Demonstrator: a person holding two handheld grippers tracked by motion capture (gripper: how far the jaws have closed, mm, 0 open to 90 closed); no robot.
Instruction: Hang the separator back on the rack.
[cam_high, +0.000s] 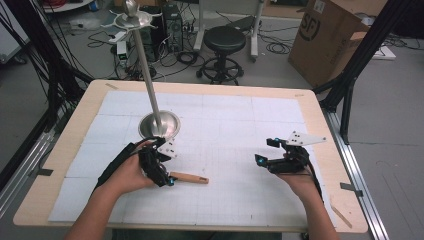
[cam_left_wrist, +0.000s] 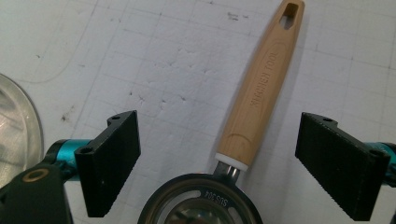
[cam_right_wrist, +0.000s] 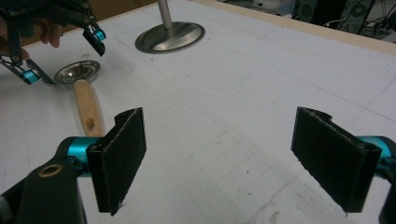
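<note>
Your left gripper (cam_left_wrist: 218, 163) hangs released over the wooden-handled strainer (cam_left_wrist: 259, 100), pads either side of the handle, not touching. The strainer lies flat just in front of the stand's round base (cam_high: 159, 125) (handle pointing right). Your right gripper (cam_right_wrist: 219, 161) is released, well right of the base.

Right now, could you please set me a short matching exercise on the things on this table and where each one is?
Things:
1. wooden handle
2. stand base
3. left gripper
4. right gripper

Places or states:
A. open above bare mat, nothing between the jaws
B. round metal disc under the upright pole
C. flat on the mat
D. open, jaws either side of the utensil

Pairs: 1-C, 2-B, 3-D, 4-A
</note>
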